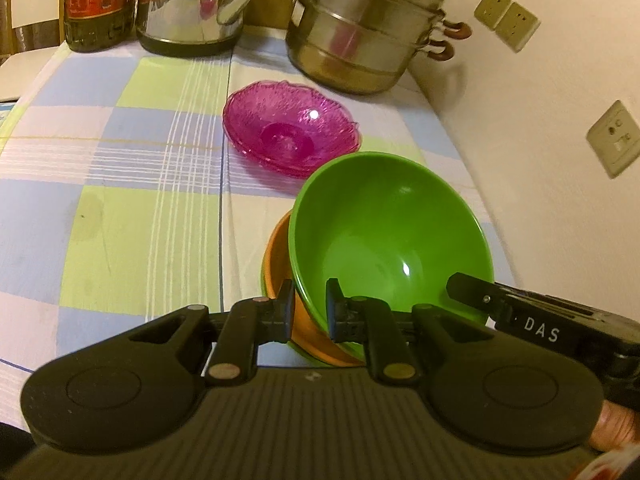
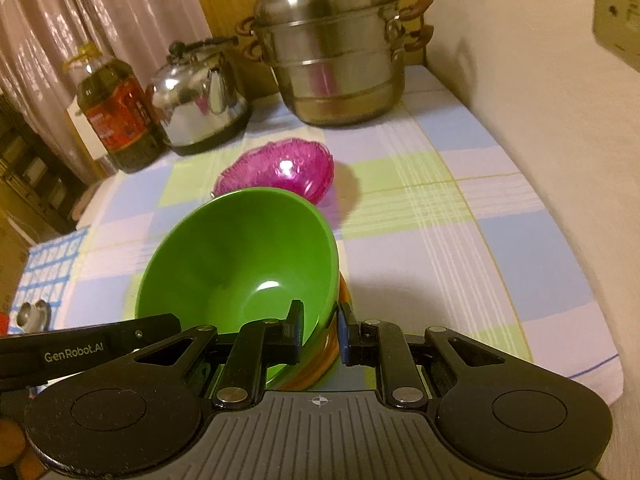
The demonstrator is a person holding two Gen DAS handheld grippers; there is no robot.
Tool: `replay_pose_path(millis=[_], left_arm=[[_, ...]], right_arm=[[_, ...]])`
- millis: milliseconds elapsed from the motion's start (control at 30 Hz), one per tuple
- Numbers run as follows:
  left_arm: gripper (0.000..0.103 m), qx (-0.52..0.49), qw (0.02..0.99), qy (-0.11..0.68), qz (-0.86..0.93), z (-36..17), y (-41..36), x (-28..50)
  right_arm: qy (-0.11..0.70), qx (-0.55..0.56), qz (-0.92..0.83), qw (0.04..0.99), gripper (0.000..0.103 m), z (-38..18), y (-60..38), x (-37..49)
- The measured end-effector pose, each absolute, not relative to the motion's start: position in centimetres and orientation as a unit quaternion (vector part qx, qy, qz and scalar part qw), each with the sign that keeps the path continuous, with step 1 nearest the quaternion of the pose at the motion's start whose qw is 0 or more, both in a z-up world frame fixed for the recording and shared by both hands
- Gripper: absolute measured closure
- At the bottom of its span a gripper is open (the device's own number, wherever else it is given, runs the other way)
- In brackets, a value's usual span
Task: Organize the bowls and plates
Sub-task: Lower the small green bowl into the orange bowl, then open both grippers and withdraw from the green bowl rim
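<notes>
Green bowl (image 1: 384, 224), glossy and tilted, sits nested in an orange bowl (image 1: 276, 264) near the table's (image 1: 120, 216) wall-side edge. Left gripper (image 1: 309, 306) clamps its near rim from the left, right gripper (image 2: 320, 330) from the right. Pink glass bowl (image 1: 290, 130) lies beyond.

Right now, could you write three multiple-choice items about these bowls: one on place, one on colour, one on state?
1. Where does the pink glass bowl stand?
A. beyond the green bowl, nearer the steamer pot
B. inside the green bowl
C. on the kettle

2. What colour is the bowl under the green bowl?
A. blue
B. orange
C. white

3. How does the green bowl sit?
A. upside down
B. flat on the cloth
C. tilted in the orange bowl

Key: 1 A, the steamer pot is behind it; 2 B, the orange bowl shows beneath; 3 C, both grippers clamp the rims.
</notes>
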State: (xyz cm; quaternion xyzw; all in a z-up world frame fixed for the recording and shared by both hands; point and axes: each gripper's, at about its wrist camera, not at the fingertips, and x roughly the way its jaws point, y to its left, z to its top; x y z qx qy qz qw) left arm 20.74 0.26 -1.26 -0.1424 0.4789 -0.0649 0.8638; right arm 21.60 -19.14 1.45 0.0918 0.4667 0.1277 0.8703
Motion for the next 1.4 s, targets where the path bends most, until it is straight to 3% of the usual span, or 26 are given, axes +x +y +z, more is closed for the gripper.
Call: replay_pose_path(millis=[833, 1033, 1167, 1400], left_arm=[[0.088, -0.105, 0.869, 0.48, -0.06, -3.1, -0.3, 21.3], [0.086, -0.114, 0.874, 0.468, -0.059, -2.9, -0.1, 20.9], [0.086, -0.128, 0.88, 0.455, -0.054, -2.3, 0.3, 20.3], [0.085, -0.153, 0.88, 0.446, -0.054, -1.5, 0.7, 19.0]], right_arm=[[0.476, 0.032, 0.116, 0.871, 0.085, -1.5, -16.9, 22.0], [0.47, 0.04, 0.115, 0.874, 0.083, -1.6, -17.3, 21.9], [0.461, 0.063, 0.109, 0.878, 0.076, -1.1, -18.4, 21.4], [0.441, 0.114, 0.109, 0.884, 0.075, -0.1, -20.3, 20.1]])
